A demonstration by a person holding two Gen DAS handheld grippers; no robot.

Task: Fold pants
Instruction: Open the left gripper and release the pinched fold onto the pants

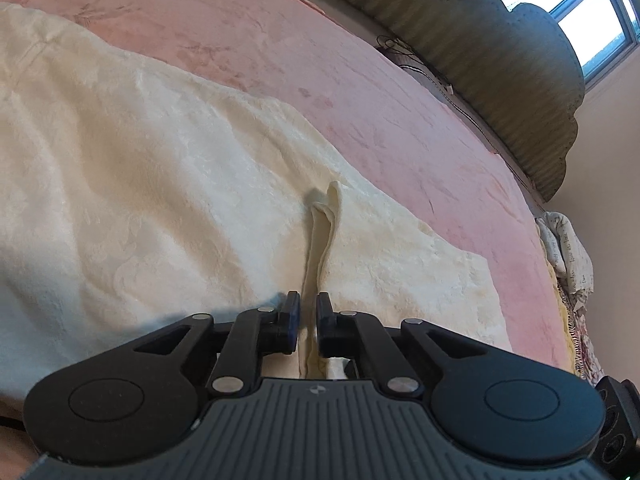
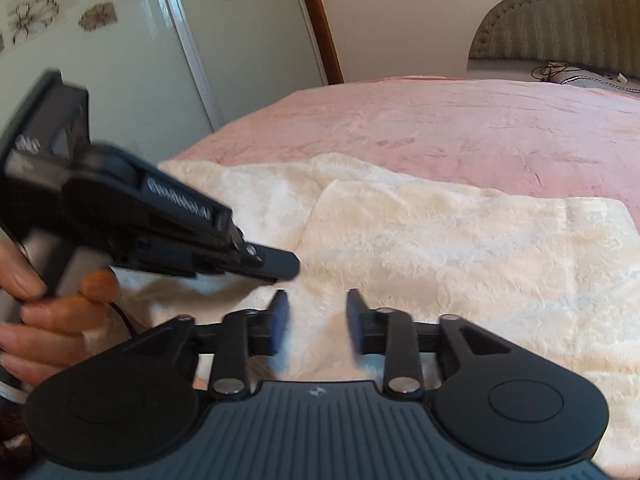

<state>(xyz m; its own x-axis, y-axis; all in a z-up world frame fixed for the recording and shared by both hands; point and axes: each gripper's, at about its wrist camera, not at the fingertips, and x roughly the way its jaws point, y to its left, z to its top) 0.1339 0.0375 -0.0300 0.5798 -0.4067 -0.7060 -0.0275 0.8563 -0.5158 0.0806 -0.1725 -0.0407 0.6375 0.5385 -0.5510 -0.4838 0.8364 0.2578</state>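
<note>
One pair of cream, fleecy pants [image 2: 440,248] lies flat on the pink blanket [image 2: 460,128] of the bed, at the near edge. From the right wrist view its long axis runs across the bed, left to right, with a squared end at the far right and a folded layer on top whose edge slants near the middle.

There are two claws. The left claw [image 1: 308,312] stands low over the pants with its fingers [image 1: 291,312] only slightly apart; a thin raised ridge of the cream cloth runs straight through the narrow gap, and I cannot tell whether the pads press on it. The right claw [image 2: 316,320] hangs just above the pants with its fingers [image 2: 280,316] clearly spread and nothing pinched between them.

A hand [image 2: 36,312] grips the left claw's handle. One padded headboard [image 1: 500,72] stands at the bed's far end, under one window [image 1: 580,4].
</note>
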